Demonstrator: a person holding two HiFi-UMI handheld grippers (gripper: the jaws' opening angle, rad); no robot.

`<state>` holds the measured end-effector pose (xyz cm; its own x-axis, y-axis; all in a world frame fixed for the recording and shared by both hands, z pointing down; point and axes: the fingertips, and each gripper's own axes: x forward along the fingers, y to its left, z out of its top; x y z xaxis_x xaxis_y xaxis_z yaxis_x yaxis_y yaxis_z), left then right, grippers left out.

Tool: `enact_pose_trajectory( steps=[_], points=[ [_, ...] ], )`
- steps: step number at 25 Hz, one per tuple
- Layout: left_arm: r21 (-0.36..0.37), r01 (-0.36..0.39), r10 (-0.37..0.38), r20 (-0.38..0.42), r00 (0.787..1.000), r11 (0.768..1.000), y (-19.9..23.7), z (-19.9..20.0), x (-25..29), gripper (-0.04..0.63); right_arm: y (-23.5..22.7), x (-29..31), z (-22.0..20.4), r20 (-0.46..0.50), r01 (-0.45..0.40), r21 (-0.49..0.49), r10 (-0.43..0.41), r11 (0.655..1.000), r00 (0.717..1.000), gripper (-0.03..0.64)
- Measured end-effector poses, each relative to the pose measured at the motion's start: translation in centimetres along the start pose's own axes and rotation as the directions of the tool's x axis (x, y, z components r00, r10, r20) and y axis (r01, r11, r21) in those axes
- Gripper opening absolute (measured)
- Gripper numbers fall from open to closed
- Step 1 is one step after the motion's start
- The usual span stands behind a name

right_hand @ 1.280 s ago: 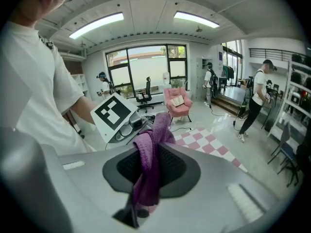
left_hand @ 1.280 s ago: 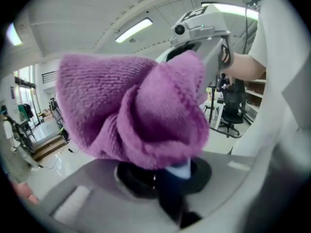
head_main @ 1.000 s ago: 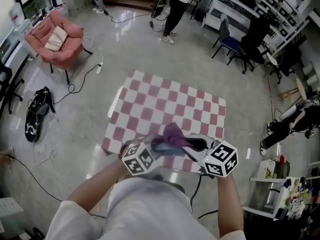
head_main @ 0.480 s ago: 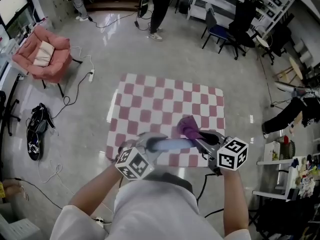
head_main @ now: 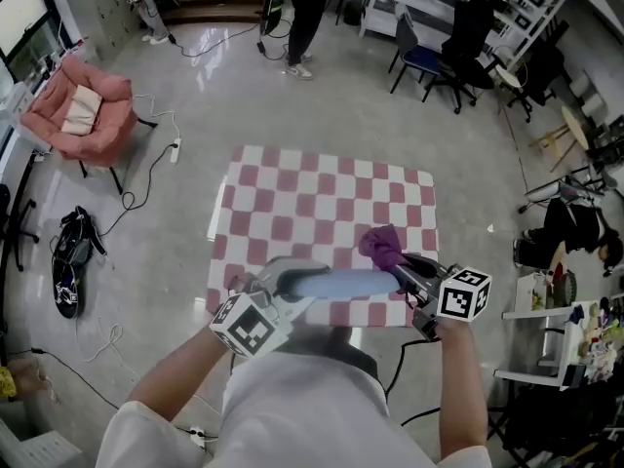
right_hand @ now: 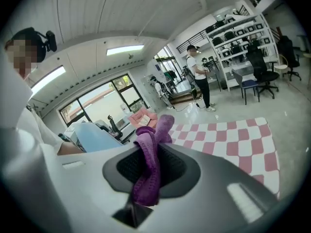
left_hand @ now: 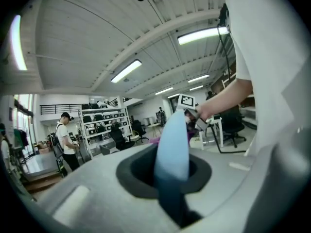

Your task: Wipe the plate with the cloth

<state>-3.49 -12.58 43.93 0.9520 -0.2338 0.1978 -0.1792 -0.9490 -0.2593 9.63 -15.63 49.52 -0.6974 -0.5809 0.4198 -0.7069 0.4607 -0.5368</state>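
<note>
Under me is a table [head_main: 322, 198] with pink and white squares. It stands on a shiny grey floor [head_main: 234, 86]. Off to the left is a pink armchair [head_main: 109, 117] with a pale cushion [head_main: 80, 108] on it. A black bag [head_main: 66, 256] lies on the floor near it. A white plug strip [head_main: 175, 150] lies there too. A person [head_main: 310, 13] stands at the far end, near black chairs [head_main: 429, 57] and white shelves [head_main: 439, 3].

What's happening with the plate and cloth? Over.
Left gripper shut on blue plate. Right gripper shut on purple cloth. Nothing blocking.
</note>
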Motion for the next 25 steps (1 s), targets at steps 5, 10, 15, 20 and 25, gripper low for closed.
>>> enact_pose_trajectory(
  steps=[5, 10, 15, 20, 25],
  points=[
    [-0.029, -0.009, 0.010, 0.068, 0.998, 1.000, 1.0, 1.9, 0.5, 0.044, -2.3, 0.8, 0.2, 0.056, -0.118, 0.139, 0.111, 0.983, 0.992, 0.064],
    [0.023, -0.013, 0.012, 0.048, 0.999, 1.000, 0.4, 3.1, 3.0, 0.044, -4.1, -0.5, 0.6, 0.084, -0.248, 0.231, 0.235, 0.941, 0.968, 0.064],
    [0.067, -0.001, 0.000, 0.015, 1.000, 0.998, -0.8, 3.3, 5.3, 0.044, -4.6, -2.1, 0.8, 0.008, -0.293, 0.189, 0.297, 0.937, 0.955, 0.064],
    [0.108, 0.021, -0.020, -0.009, 1.000, 0.994, -1.5, 3.8, 7.2, 0.046, -3.3, -3.7, 1.9, -0.102, -0.354, 0.043, 0.356, 0.934, 0.929, 0.064],
    [0.234, 0.049, -0.030, -0.083, 0.996, 0.971, -3.4, 3.4, 8.8, 0.045, 0.0, -5.1, 2.6, -0.232, -0.472, -0.111, 0.439, 0.875, 0.868, 0.064]
  ],
)
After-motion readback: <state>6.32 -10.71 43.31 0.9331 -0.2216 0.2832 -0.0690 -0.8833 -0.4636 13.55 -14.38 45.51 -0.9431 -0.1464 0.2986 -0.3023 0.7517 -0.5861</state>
